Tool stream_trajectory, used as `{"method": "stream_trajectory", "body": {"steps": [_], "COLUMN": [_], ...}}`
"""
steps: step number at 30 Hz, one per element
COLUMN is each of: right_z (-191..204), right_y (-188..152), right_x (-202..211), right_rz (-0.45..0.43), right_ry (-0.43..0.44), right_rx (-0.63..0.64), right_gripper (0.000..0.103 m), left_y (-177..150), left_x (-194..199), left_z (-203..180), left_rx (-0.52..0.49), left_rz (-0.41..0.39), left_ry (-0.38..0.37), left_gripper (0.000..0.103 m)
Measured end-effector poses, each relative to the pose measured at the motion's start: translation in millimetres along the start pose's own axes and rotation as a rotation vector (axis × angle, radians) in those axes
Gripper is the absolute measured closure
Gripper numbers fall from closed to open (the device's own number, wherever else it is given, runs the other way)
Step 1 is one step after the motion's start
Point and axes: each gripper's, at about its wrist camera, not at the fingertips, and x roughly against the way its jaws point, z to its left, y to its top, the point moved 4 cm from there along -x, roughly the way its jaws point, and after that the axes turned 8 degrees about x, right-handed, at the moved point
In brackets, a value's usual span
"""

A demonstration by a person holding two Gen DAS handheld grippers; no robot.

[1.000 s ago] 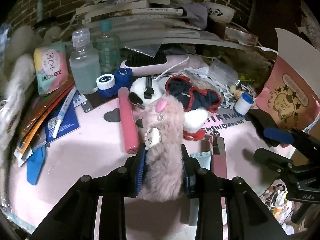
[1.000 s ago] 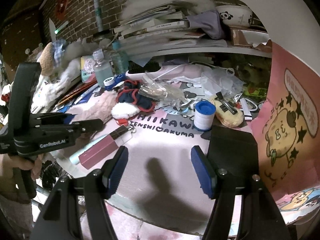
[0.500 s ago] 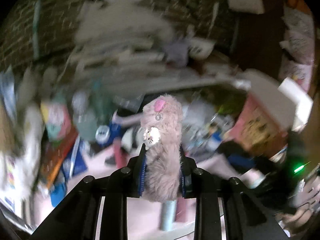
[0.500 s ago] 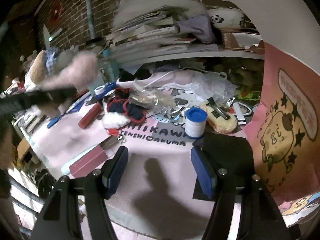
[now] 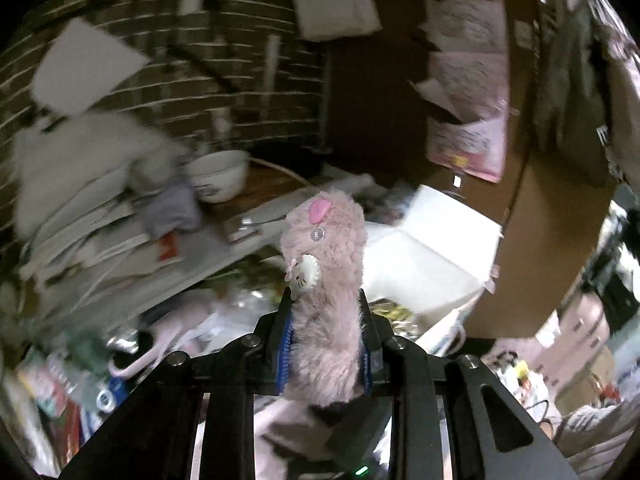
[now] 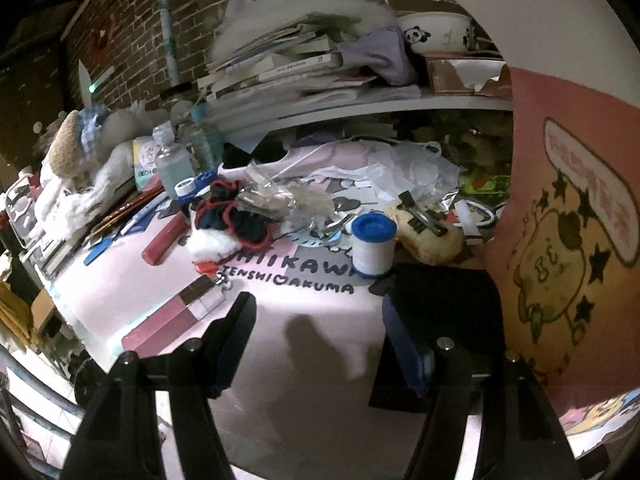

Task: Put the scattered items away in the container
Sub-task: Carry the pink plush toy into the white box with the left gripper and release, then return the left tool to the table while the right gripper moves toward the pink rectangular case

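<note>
My left gripper is clamped on a fluffy pink plush toy, its blue pads pressed into the fur on both sides. The toy stands upright between the fingers, lifted clear of the table, with a pink tag near its top and a small white cat-face charm on its side. Beyond it I see the white inside of an open box, and to the left a white bowl on a stack of papers; much of that view is blurred.

My right gripper hangs wide open over the pink mat with nothing between its fingers. Ahead of it sit a white spool with a blue cap, a pink and brown flat case, a red tube and a navy and red cloth. The box's pink printed wall rises just to the right.
</note>
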Motion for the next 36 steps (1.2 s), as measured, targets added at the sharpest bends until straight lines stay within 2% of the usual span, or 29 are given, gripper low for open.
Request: {"method": "stream_trajectory", "body": {"steps": [3,5,8,12,19,24,28,29,31,33,36], "right_z": [0,0,1,1,1,1,1,2,1,1,1], "right_y": [-2,-3,-4,-5,-7,-7,-8,-8,-8,-8,-8], "right_x": [1,0,0,0,0,0,0,0,0,0,0], "right_rz": [-0.023,-0.024,-0.028,-0.032,-0.036,-0.037,-0.037,-0.036,-0.036,-0.036,-0.037], "right_ry": [-0.005,-0.001,0.008,0.009,0.015,0.015,0.015,0.014,0.014,0.014,0.014], "right_rx": [0.0,0.001,-0.01,-0.006,-0.015,-0.016,-0.016,-0.015,-0.014,-0.016,-0.017], "right_gripper": [0.04,0.035,0.034,0.034,0.034,0.034,0.034,0.034,0.034,0.034,0.034], "left_y": [7,10,12,12,-7,-16,-19,-19,-17,-14,-10], "left_x": [-16,-28,-50,-82,-131,-144,-148,-148,-147,-142,-133], "left_z": [-28,-41,-54,-63,-66,-68,-67,-68,-68,-70,-72], "left_rx": [-0.056,-0.082,-0.1,-0.135,-0.174,-0.216,-0.216,-0.217,-0.221,-0.229,-0.235], "left_rz": [0.048,0.087,0.164,0.272,0.461,0.518,0.537,0.535,0.518,0.483,0.451], "left_ry": [-0.03,-0.043,-0.052,0.011,0.067,0.13,0.14,0.141,0.14,0.134,0.125], "left_gripper": [0.083,0.083,0.083,0.083,0.082,0.079,0.076,0.069,0.041,0.03,0.028]}}
